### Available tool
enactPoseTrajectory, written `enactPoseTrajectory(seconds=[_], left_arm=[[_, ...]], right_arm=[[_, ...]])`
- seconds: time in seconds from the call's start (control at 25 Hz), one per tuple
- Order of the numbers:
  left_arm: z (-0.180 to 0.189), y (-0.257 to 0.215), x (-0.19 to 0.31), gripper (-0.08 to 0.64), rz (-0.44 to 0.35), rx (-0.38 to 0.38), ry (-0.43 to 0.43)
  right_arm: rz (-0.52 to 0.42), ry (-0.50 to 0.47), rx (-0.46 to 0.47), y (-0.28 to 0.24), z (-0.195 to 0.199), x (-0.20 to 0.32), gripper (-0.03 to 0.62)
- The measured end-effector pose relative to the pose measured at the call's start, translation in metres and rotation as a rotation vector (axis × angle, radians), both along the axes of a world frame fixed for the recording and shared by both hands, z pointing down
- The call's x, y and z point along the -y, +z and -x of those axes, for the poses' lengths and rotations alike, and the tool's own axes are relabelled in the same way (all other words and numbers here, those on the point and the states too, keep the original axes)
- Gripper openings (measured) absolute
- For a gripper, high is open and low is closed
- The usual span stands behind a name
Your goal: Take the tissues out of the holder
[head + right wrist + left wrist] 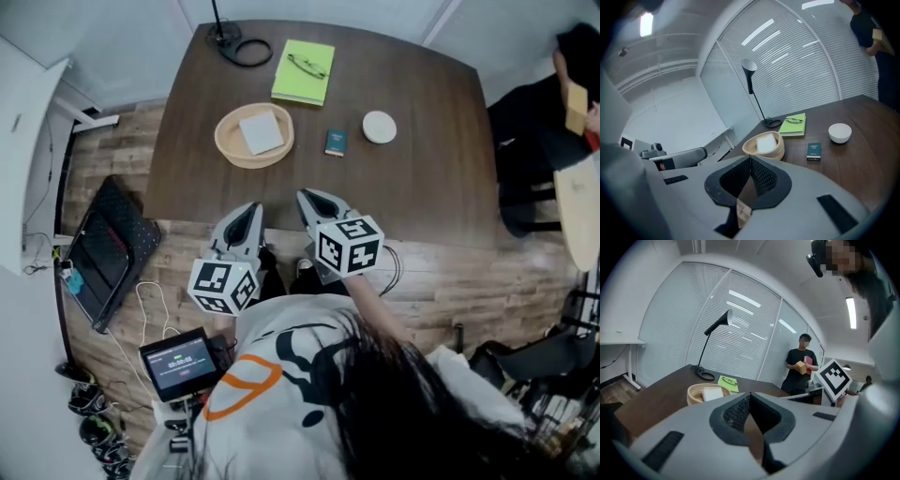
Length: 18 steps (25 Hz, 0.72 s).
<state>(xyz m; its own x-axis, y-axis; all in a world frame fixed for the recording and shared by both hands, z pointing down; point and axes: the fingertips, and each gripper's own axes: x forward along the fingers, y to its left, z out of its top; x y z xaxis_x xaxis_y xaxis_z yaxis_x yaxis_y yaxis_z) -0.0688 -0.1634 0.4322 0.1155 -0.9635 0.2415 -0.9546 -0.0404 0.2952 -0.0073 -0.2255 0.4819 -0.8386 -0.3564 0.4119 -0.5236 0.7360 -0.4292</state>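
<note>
A round woven holder point(229, 142) stands on the dark wooden table point(422, 178), left of the middle, with a white stack of tissues point(261, 131) lying in it. Both grippers hover side by side at the table's near edge, short of the holder and touching nothing. My left gripper point(251, 208) has its jaws together with nothing between them. My right gripper point(307, 197) is likewise shut and empty. The left gripper view shows the holder point(696, 392) and tissues point(712, 393) beyond the shut left gripper point(750, 394). In the right gripper view the holder point(752, 149) lies ahead of the right gripper point(750, 159).
A green notebook point(303, 71) with glasses on it, a lamp base point(242, 47), a small teal box point(336, 142) and a white bowl point(379, 127) share the table. A person point(800, 367) holding a box stands at the far right. A black case point(108, 248) and cables lie on the floor.
</note>
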Motion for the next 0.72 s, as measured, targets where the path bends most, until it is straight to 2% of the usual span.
enactPoseTrajectory(seconds=[0.2, 0.4, 0.72], left_arm=[[0.071, 0.002, 0.043, -0.002, 0.015, -0.011, 0.037], [0.094, 0.001, 0.063, -0.002, 0.016, -0.013, 0.106], [0.134, 0.010, 0.082, -0.002, 0.023, -0.036, 0.164]], right_arm=[[0.014, 0.043, -0.008, -0.001, 0.065, 0.041, 0.011], [0.011, 0.098, -0.015, -0.001, 0.086, 0.056, 0.011], [-0.013, 0.136, -0.031, 0.000, 0.120, 0.074, 0.011]])
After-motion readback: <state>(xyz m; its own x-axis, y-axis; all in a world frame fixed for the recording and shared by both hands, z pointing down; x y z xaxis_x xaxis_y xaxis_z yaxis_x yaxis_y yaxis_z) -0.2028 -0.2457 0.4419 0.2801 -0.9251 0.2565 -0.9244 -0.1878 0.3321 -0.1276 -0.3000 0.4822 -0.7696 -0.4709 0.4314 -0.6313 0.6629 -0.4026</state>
